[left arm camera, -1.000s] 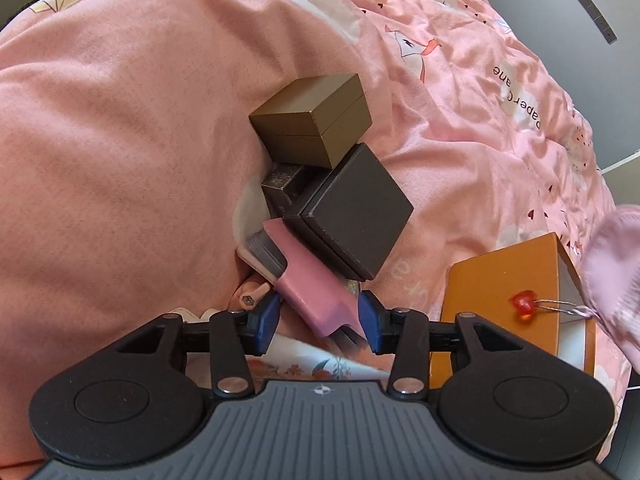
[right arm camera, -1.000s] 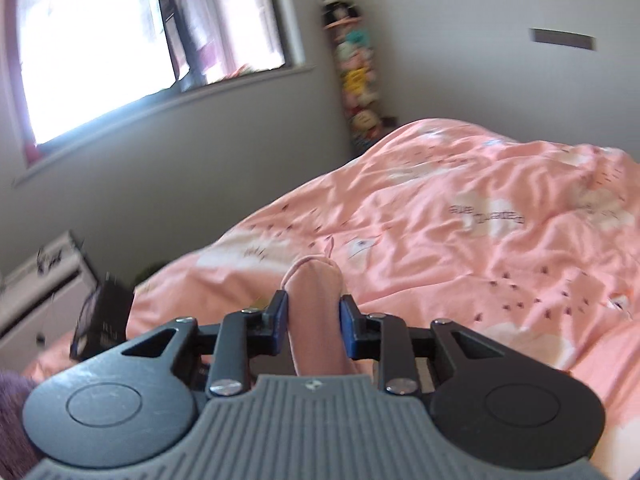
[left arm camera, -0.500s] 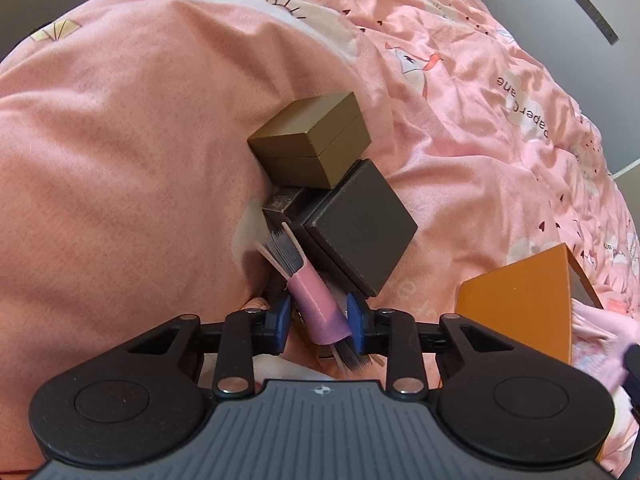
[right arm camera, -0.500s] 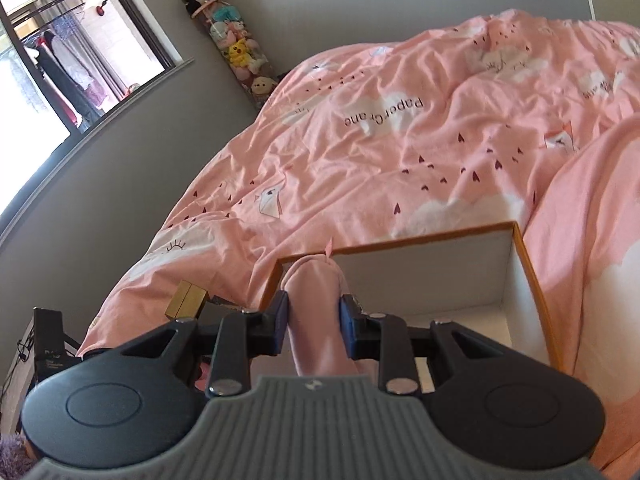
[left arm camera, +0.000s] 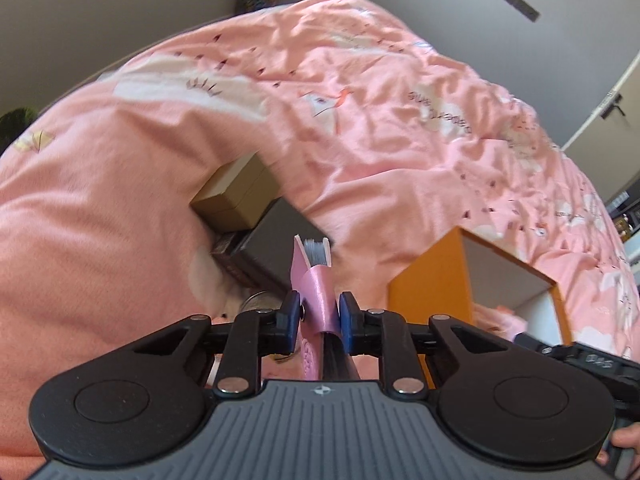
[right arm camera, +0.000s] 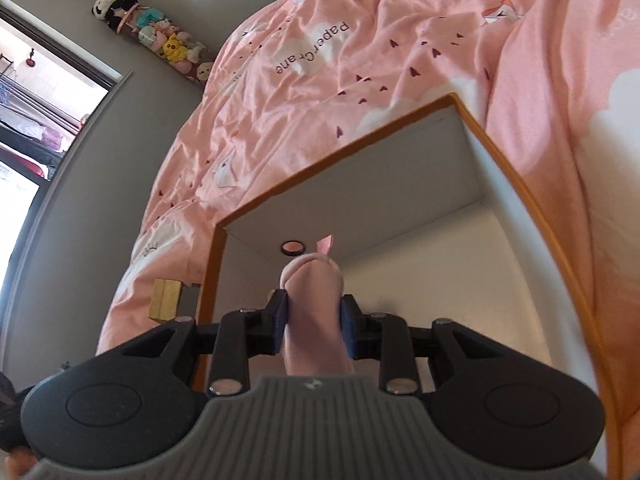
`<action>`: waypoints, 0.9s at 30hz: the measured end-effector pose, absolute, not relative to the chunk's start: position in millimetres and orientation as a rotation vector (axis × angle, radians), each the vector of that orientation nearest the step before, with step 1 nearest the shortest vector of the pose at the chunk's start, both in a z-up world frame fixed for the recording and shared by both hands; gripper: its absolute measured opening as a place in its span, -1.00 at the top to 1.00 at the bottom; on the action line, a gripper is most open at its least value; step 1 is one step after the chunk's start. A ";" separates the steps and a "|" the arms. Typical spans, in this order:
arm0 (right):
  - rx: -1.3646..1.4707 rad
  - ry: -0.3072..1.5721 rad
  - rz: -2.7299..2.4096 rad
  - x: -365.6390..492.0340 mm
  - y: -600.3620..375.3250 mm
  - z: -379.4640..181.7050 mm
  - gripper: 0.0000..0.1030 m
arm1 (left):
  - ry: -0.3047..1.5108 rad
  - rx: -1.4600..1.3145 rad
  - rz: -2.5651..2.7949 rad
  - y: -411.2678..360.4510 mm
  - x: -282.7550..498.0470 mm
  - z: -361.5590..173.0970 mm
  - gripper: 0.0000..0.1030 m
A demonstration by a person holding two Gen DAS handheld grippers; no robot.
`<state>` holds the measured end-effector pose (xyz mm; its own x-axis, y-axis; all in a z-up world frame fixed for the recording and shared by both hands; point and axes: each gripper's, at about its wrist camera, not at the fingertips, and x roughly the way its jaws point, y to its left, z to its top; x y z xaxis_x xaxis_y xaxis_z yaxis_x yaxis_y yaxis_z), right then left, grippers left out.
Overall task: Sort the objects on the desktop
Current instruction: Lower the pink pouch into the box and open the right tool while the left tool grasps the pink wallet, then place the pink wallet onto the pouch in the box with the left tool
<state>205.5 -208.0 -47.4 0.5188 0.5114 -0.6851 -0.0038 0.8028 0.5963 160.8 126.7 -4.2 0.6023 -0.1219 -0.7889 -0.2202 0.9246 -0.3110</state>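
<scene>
My left gripper (left arm camera: 319,312) is shut on a pink notebook (left arm camera: 314,280), held upright above the bed with its page edges pointing away. Behind it lie a gold box (left arm camera: 234,196) and a dark box (left arm camera: 276,240) on the pink duvet. The orange box (left arm camera: 432,292) with a white inside stands to the right. My right gripper (right arm camera: 314,322) is shut on a soft pink fabric item (right arm camera: 314,300), held over the open orange box (right arm camera: 360,144). A small round compact (right arm camera: 293,247) lies at the far end inside the box.
A pink patterned duvet (left arm camera: 360,120) covers the bed on all sides. Grey walls stand behind, with a column of plush toys (right arm camera: 160,40) in the corner and a window at the left. The gold box also shows in the right wrist view (right arm camera: 165,299).
My left gripper closed on the pink notebook and lifted it off the pile, turning it upright. My right gripper swung with the pink fabric item to above the orange box's opening.
</scene>
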 end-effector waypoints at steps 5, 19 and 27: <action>0.540 1.115 0.250 201.6 -218.5 -69.5 0.63 | 0.855 -0.364 -0.033 100.0 155.6 28.0 0.56; 0.199 1.093 0.410 200.2 -203.6 -51.7 0.22 | 0.840 -0.478 -0.253 21.9 190.6 31.2 0.56; -0.258 1.030 0.562 200.5 -182.8 -56.9 -0.03 | 0.921 -0.597 -0.214 1.6 219.6 -20.7 0.56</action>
<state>200.5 -182.8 -56.9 0.3902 0.3184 -0.8639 -0.5542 0.8305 0.0558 219.6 1.6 -20.7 0.5978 -0.4194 -0.6832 -0.0757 0.8189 -0.5689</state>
